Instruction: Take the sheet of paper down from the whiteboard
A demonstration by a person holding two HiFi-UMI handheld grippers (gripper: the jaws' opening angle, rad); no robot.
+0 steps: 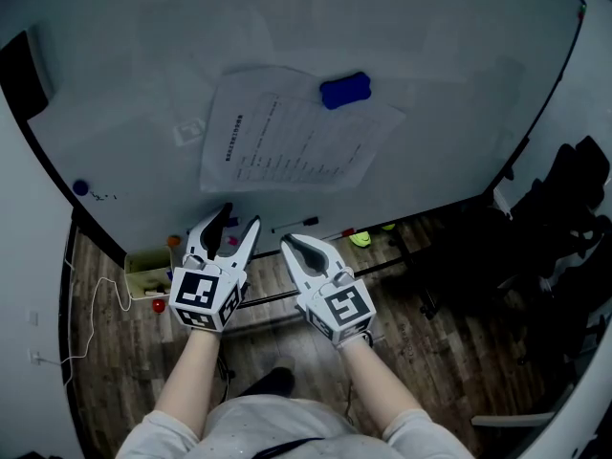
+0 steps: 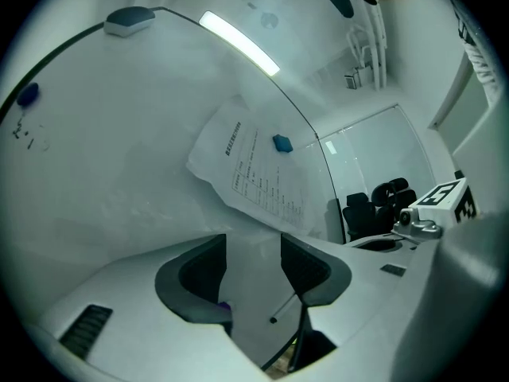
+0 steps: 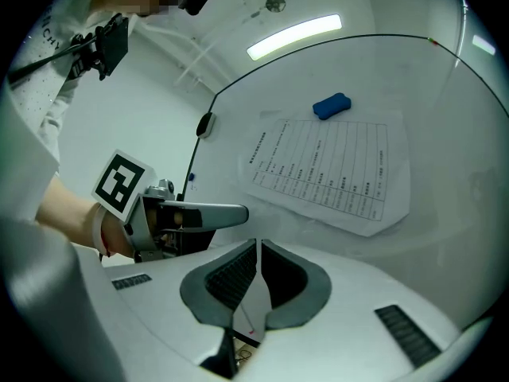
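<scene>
While only gripper views show the ceiling light (image 2: 238,43), the left claw (image 1: 241,217) faces the whiteboard (image 1: 430,46), open and empty. The right claw (image 1: 291,245) is closed.

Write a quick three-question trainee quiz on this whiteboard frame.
1. True or false: the sheet of paper is already off the whiteboard.
2. What sits on the sheet's top edge? A) a blue magnet B) a strip of tape C) a red clip
3. Which has its jaws apart with nothing between them, the left gripper or the right gripper?
Key: 1 false; 2 A; 3 left gripper.
</scene>
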